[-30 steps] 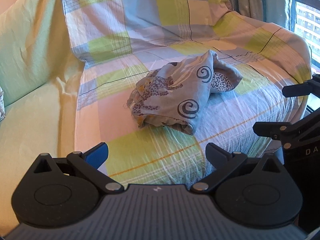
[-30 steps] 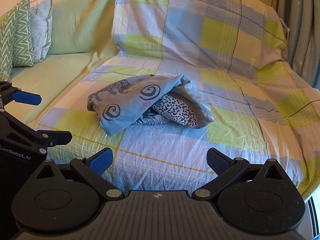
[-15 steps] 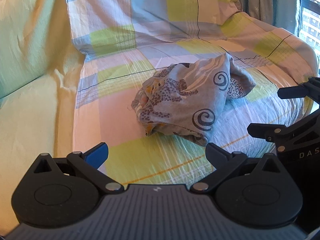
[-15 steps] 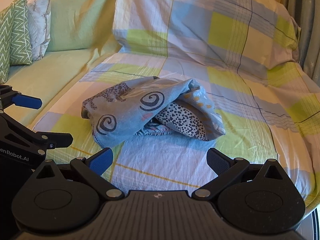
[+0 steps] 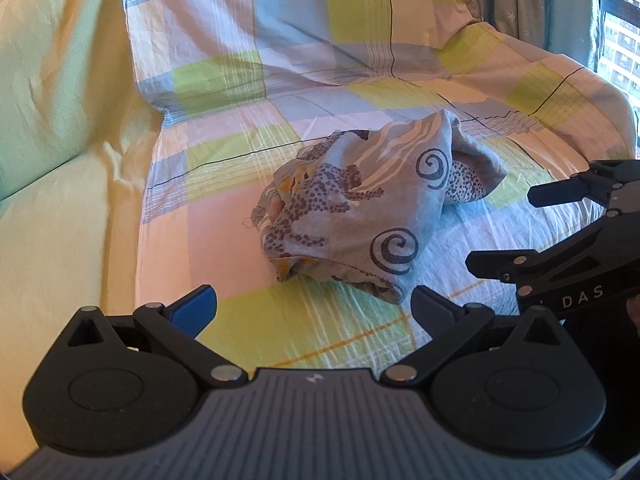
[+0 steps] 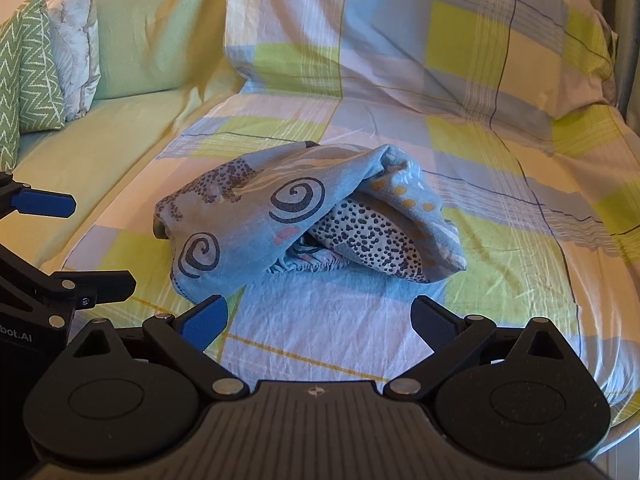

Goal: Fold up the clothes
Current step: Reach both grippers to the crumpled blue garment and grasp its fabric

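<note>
A crumpled blue garment [image 5: 360, 224] printed with spirals and dark spots lies bunched in a heap on the checked sheet [image 6: 500, 248] covering the sofa seat. The left gripper [image 5: 314, 310] and right gripper [image 6: 320, 316] both hover just short of its near edge, jaws spread wide, holding and touching nothing. Two cushions [image 6: 44, 64] lean at the sofa's far left end.

Pretty clearly someone's living room: a sofa [image 6: 132, 128] draped in a checked sheet [image 6: 500, 184], a couple of throw pillows [image 6: 36, 76] in the corner, curtains [image 5: 532, 0], and apartment blocks [image 5: 618, 28] outside the window. Home, not a lab.
</note>
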Demonstrator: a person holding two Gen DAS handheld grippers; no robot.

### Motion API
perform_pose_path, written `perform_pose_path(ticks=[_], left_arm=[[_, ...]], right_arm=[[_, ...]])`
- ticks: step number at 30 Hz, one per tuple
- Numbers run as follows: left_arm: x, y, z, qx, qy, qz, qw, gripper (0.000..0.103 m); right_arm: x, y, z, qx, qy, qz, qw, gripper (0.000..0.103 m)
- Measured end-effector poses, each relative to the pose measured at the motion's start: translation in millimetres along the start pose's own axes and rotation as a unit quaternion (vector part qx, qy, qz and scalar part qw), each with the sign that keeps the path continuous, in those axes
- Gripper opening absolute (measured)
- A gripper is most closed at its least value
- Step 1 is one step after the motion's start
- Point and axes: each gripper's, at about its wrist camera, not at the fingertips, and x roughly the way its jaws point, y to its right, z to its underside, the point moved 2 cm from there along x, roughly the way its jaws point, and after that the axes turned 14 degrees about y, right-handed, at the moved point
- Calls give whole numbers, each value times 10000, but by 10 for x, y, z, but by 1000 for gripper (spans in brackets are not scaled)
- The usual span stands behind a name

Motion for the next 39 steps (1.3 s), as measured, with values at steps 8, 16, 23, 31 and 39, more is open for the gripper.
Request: perform_pose_path(ticks=[8,16,23,31,39], left_arm=[[239,240,-31,1240,20,504,9910,96],[613,35,19,1291,-279,1003,9862,42],[672,-120,-146,1094,-90,1214,9865,16],[518,-302,-435,762,491,874,9920,55],[779,-178,-429,828,377,979,9910,62]], right_arm=[[-33,48,-81,-1140,543,-519,9906,92],[197,-348,27,-3404,1157,-796,9297,84],[589,-488,64,-3831,1163,-898,9119,53],[701,102,-576,-1314,985,-1148,9797,7],[951,1085,-961,476,773,-47,9959,8]])
